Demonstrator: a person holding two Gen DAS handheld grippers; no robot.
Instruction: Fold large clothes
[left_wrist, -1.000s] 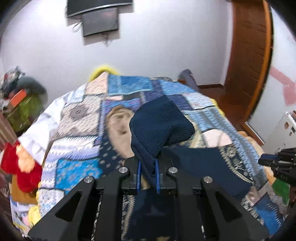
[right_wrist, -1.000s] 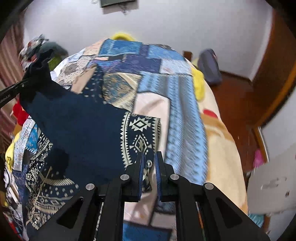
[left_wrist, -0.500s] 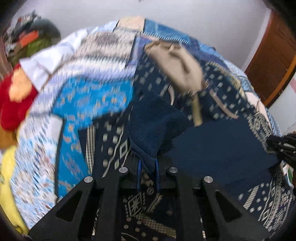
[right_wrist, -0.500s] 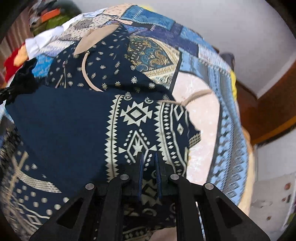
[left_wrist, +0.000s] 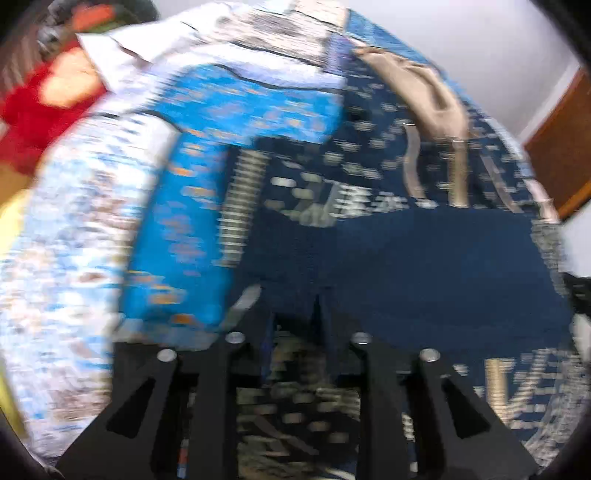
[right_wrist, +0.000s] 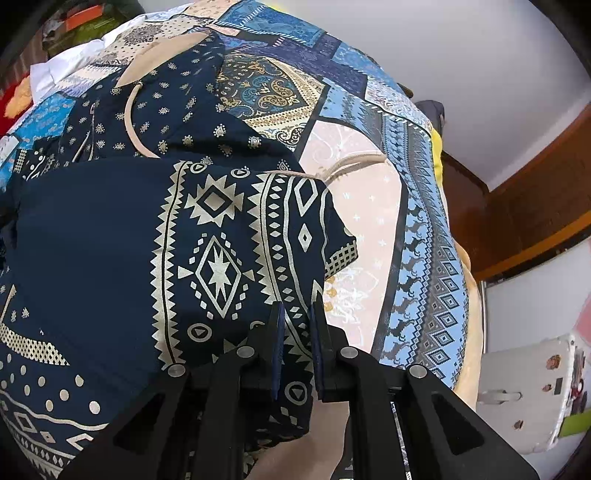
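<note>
A large navy garment with cream geometric print (right_wrist: 207, 236) lies spread on a patchwork bedspread (right_wrist: 417, 236). Its lower part is folded up over the body, so a plain navy panel (left_wrist: 424, 266) shows. My left gripper (left_wrist: 293, 314) hangs low over the fold's left edge, jaws slightly apart with cloth between them; the view is blurred and the grip is unclear. My right gripper (right_wrist: 297, 317) sits at the fold's right edge, jaws a little apart, with printed cloth between the fingers. Tan trim (right_wrist: 133, 110) marks the neckline at the far end.
The bed fills both views. A red and orange pile (left_wrist: 40, 99) lies off the bed's left side. A wooden door (right_wrist: 535, 206) and a white box (right_wrist: 535, 391) are to the right. A white wall is behind the bed.
Both grippers came down from holding the hem raised to the bed, laying the lower part of the garment over its body. Both pairs of jaws have parted slightly.
</note>
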